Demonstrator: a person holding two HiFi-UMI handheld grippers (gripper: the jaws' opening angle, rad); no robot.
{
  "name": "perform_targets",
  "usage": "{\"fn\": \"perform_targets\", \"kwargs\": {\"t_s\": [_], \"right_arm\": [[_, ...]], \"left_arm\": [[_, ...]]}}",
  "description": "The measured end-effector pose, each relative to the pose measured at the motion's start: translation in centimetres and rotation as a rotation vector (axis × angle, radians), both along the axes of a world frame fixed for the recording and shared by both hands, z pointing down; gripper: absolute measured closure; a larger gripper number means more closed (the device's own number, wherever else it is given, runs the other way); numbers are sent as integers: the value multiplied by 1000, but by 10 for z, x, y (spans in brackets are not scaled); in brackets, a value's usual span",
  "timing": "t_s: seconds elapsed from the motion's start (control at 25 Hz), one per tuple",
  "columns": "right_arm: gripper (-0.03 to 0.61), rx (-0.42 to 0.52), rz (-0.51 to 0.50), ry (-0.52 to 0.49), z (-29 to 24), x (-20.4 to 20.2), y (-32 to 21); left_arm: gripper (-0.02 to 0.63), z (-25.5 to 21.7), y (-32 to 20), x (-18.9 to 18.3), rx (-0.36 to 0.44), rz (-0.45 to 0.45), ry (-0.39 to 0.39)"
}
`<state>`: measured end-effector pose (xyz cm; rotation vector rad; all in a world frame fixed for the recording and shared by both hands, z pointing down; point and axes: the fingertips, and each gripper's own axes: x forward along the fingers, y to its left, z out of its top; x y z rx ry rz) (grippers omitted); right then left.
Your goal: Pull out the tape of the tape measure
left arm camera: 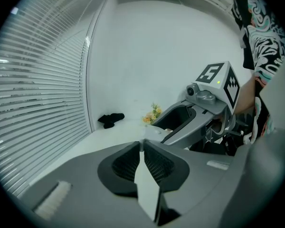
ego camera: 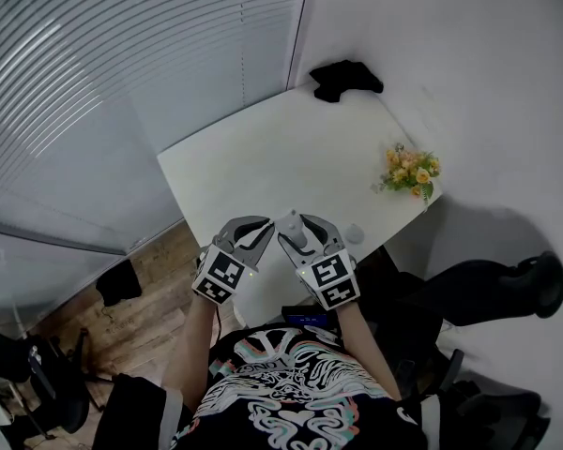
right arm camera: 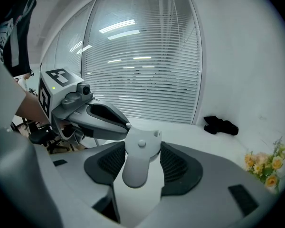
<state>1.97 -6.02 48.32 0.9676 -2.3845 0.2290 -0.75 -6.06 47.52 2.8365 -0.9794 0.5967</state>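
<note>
At the table (ego camera: 263, 157) near edge: right gripper (right arm camera: 143, 146) clamps tape measure (right arm camera: 137, 167), left gripper (left arm camera: 142, 146) pinches its tape (left arm camera: 147, 189); flowers (ego camera: 411, 172) at right edge, black cloth (ego camera: 345, 78) at far corner.

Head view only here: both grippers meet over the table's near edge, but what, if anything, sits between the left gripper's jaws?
Observer: The left gripper is shut on a thin white tape that runs between its pads.
Operator: And the other one?
Observer: The right gripper is shut on the tape measure, pads pressing its case from both sides.
Operator: Much tape pulled out?
Observer: Seemingly little; in the right gripper view the left gripper's tip sits against the case's upper corner.
</note>
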Motion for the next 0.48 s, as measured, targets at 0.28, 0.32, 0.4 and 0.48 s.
{"fn": "perform_targets", "kwargs": {"t_s": [0.28,0.32,0.4,0.48], "right_arm": [[345,-58,52,-39,9,8,-3],[345,-66,58,-44,10,9,-3],[345,-74,64,-43,11,10,-4],[345,-87,70,-45,12,11,-5]], "left_arm": [[581,3,-2,1,-54,-6,43],[583,4,-2,1,-62,-7,49],[583,6,-3,0,-82,-12,63],[583,7,-5,0,-106,-20,85]]}}
